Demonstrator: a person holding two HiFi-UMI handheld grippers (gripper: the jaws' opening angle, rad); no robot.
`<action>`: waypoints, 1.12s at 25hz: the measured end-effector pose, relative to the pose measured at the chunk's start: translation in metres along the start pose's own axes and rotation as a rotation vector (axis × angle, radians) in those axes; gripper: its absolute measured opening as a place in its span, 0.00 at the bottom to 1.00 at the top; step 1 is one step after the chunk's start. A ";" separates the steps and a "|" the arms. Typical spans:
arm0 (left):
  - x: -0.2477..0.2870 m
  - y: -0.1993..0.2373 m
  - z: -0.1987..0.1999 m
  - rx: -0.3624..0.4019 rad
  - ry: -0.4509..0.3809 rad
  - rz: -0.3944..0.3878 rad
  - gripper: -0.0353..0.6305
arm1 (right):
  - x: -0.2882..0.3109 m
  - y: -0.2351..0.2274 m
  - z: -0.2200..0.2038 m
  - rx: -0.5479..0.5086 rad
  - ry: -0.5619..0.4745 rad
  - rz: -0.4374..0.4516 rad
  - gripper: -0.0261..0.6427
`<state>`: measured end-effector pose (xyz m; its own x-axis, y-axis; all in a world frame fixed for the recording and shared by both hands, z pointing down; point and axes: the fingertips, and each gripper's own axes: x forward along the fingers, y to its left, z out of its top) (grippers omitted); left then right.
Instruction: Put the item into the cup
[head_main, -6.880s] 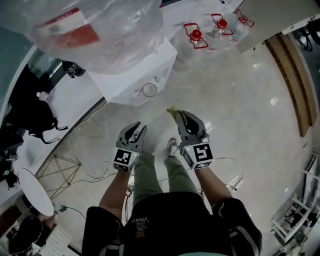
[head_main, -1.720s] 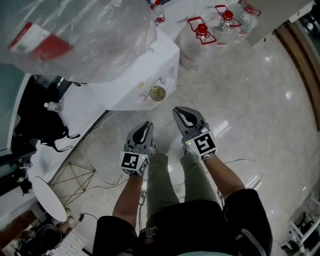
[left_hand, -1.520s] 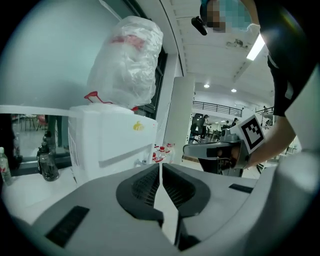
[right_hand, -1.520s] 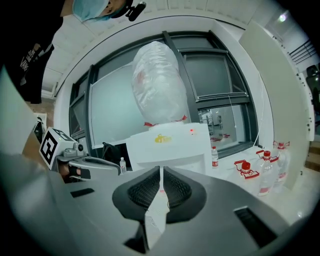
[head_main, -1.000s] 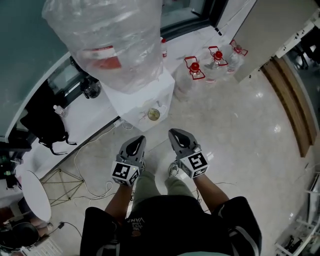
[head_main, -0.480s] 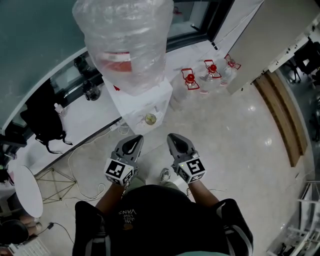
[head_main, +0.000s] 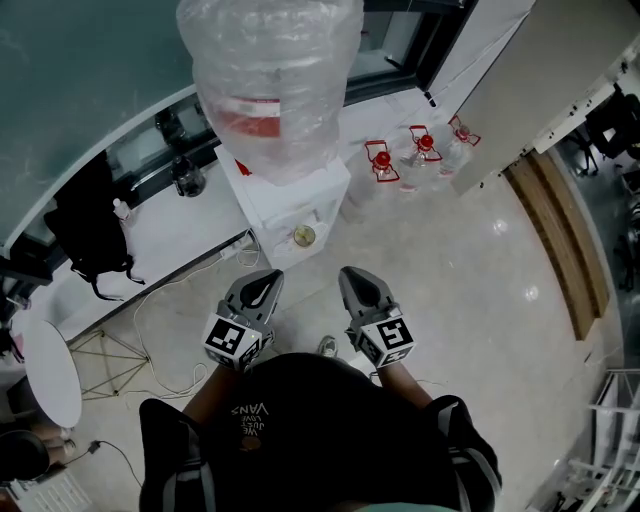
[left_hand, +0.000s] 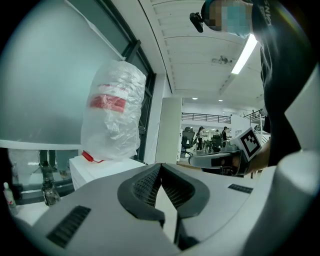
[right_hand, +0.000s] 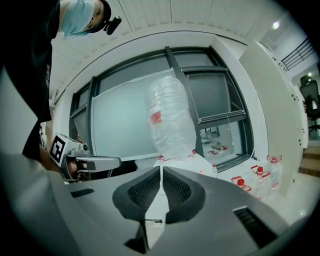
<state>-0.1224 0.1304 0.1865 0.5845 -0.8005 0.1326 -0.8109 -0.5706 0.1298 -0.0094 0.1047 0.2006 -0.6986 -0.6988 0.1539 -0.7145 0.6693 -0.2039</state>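
A small cup (head_main: 303, 236) stands on the front ledge of the white water dispenser (head_main: 330, 190), with something yellowish-brown inside it. In the head view my left gripper (head_main: 268, 279) and right gripper (head_main: 351, 274) hang side by side above the floor, short of the dispenser and apart from the cup. Both are shut with nothing between the jaws. The left gripper view has its own closed tips (left_hand: 160, 168) pointing past the big bottle (left_hand: 114, 112), with the right gripper (left_hand: 218, 160) beside it. In the right gripper view, the closed tips (right_hand: 162, 170) point at the bottle (right_hand: 171, 117).
A large plastic-wrapped water bottle (head_main: 270, 90) tops the dispenser. Red-capped water jugs (head_main: 382, 160) stand on the floor behind it. A white counter (head_main: 160, 240) with a black bag (head_main: 88, 225) runs along the left; cables (head_main: 165, 330) lie below it. My shoe (head_main: 326, 346) shows between the grippers.
The yellowish item held by the right gripper earlier is gone from it, and the cup now has something inside. Over the last second both shut grippers have drawn back from the dispenser.
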 end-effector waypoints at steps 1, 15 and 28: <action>-0.002 0.001 0.001 0.000 -0.003 0.003 0.08 | -0.001 0.002 0.000 0.002 0.004 0.000 0.11; -0.014 0.018 0.007 0.011 -0.019 0.025 0.08 | 0.008 0.003 0.008 -0.008 0.019 -0.018 0.11; -0.013 0.013 0.005 0.024 0.002 -0.009 0.08 | 0.014 0.007 0.004 -0.006 0.032 0.002 0.11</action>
<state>-0.1413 0.1324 0.1812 0.5917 -0.7950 0.1338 -0.8062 -0.5819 0.1073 -0.0239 0.0989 0.1974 -0.7006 -0.6893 0.1843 -0.7134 0.6721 -0.1983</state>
